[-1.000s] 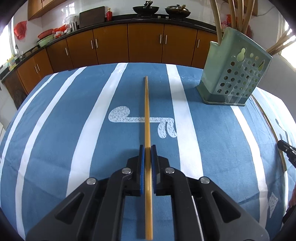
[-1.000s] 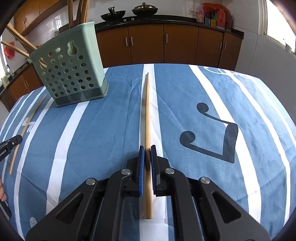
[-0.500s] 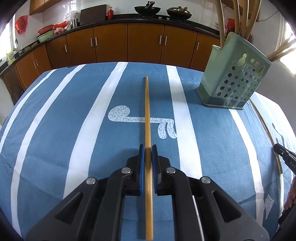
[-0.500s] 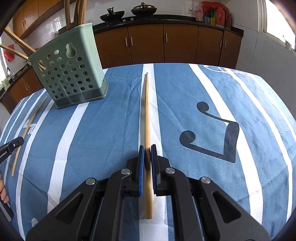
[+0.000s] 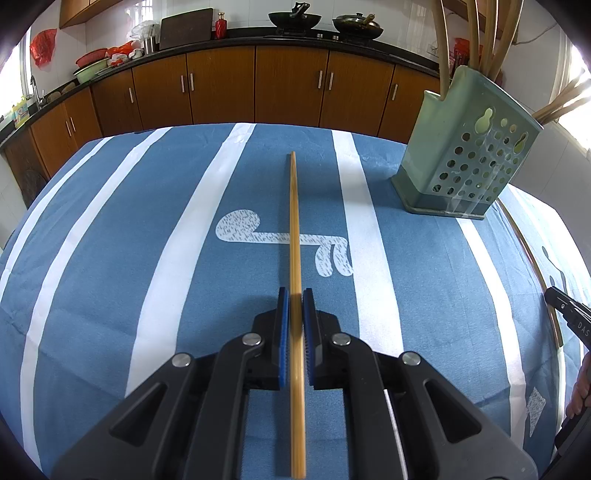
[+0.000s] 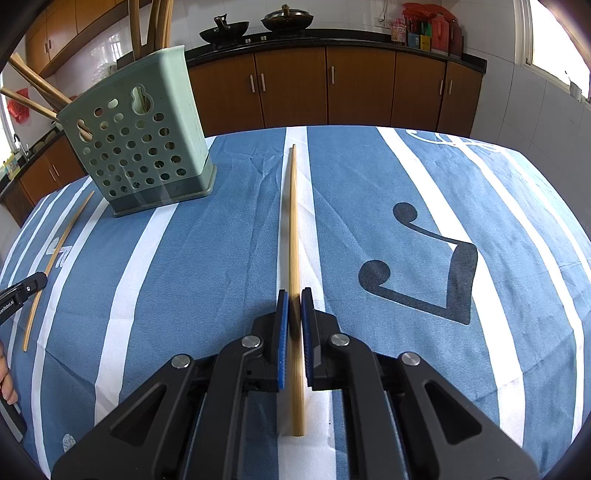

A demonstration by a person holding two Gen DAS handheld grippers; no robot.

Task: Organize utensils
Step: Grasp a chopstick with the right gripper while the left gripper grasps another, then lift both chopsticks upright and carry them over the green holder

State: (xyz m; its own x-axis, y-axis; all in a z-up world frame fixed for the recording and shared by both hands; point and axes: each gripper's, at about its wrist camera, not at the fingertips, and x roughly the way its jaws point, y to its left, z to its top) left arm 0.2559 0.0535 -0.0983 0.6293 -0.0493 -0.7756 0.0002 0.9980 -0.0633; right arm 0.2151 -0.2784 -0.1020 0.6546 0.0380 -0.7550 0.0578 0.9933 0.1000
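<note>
In the left wrist view my left gripper is shut on a long bamboo chopstick that points away over the blue striped cloth. The right wrist view shows my right gripper shut on a second bamboo chopstick, lying along a white stripe. A pale green perforated utensil holder stands at the far right of the left view and at the far left of the right view. Several bamboo sticks poke out of its top. Each view catches the other gripper's black tip at its edge.
The table cloth ends at a far edge, with brown kitchen cabinets beyond. Woks sit on the dark counter. A person's fingers show at the left edge of the right view.
</note>
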